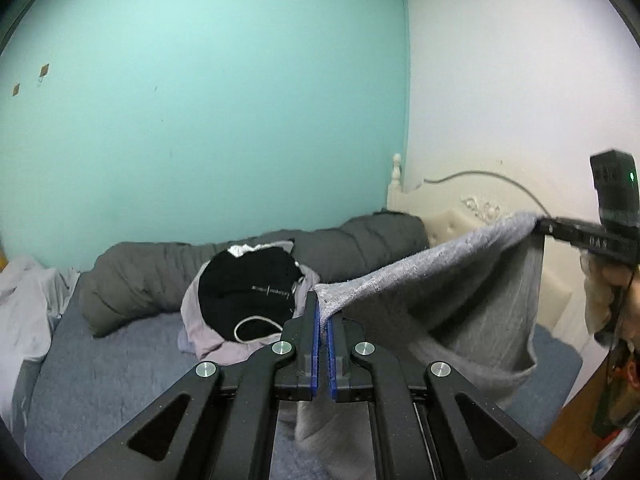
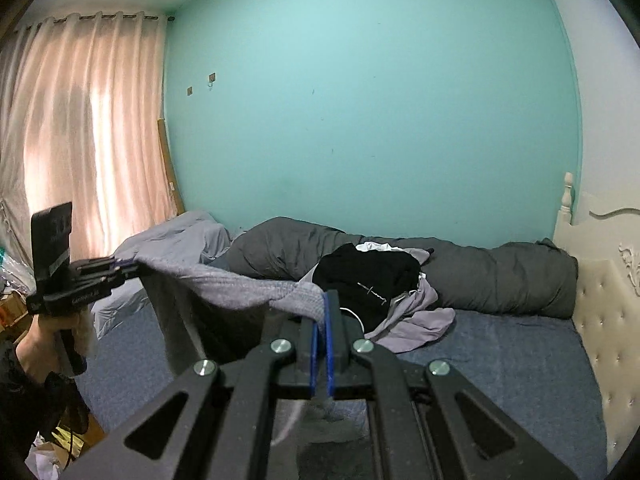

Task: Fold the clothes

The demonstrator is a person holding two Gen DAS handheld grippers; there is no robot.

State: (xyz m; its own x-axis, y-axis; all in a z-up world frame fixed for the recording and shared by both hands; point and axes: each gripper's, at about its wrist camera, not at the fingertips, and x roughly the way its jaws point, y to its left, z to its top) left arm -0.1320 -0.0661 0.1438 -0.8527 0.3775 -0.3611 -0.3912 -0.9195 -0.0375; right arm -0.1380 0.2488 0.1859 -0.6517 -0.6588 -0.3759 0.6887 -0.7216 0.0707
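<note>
Garment (image 1: 460,280) grey, held up in air over the bed (image 1: 112,364), top edge stretched between both tongs. Left wrist view: left tongs (image 1: 322,312) pressed together, pinching one corner of the grey garment; cloth edge runs up and right to the right tongs (image 1: 544,227), which pinch the far corner. Body of it hangs below that edge, lower hem sagging near the tongs arms. Pile of other clothes (image 1: 248,300), black on lilac, lies left and farther back on the bed, rolled grey duvet (image 1: 360,240) behind it by the wall.

Right wrist view: right tongs (image 2: 325,312) clamped on the garment corner; long axis runs left to the left tongs (image 2: 128,270), also shut on cloth, person's hand (image 2: 44,340) below. Edge sags slightly in the middle, so not fully taut. Both tongs equally engaged.

Judgement: open mattress near side, in front of the pile, gives room to lay it; headboard (image 2: 592,320) limits the right, pile crowds the far side.
</note>
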